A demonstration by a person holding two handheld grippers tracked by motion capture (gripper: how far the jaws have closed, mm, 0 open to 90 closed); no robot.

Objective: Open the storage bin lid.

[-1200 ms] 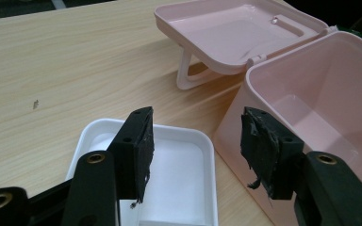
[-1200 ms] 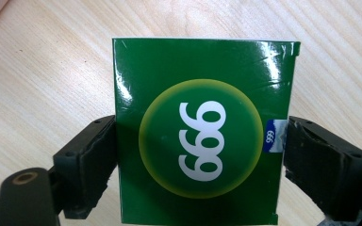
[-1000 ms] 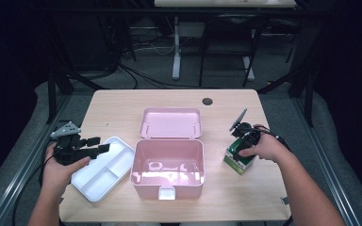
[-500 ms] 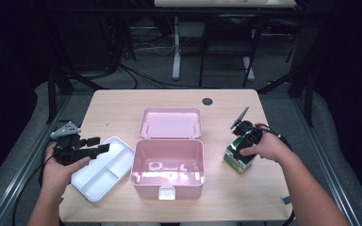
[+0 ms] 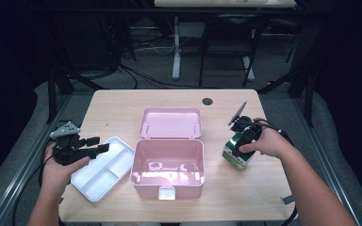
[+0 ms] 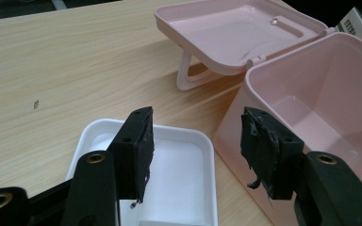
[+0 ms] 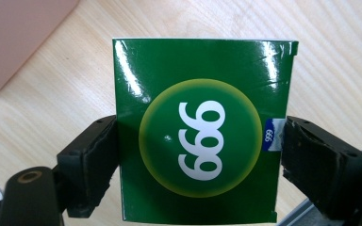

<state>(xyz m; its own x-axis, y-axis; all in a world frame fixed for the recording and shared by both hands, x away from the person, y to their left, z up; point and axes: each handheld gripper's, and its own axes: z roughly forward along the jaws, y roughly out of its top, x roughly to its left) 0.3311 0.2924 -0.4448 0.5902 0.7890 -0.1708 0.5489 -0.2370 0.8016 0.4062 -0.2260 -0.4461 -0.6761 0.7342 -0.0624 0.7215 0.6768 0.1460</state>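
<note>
Nothing moved; pink box (image 5: 168,168) beside green carton (image 7: 201,129).

Black two-jaw left gripper (image 5: 96,145) carries a grey three-cornered plate (image 5: 65,129); brass-ringed screw holes sit behind worn, frayed pads (image 6: 142,155). Black cable (image 5: 283,136) trails behind right gripper (image 5: 238,141).

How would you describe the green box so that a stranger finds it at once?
Start at the open pink case in the middle of the table. To its right, under the right claw, stands the green box. Nothing else here is green; its face shows white digits in a yellow-ringed circle.
</note>
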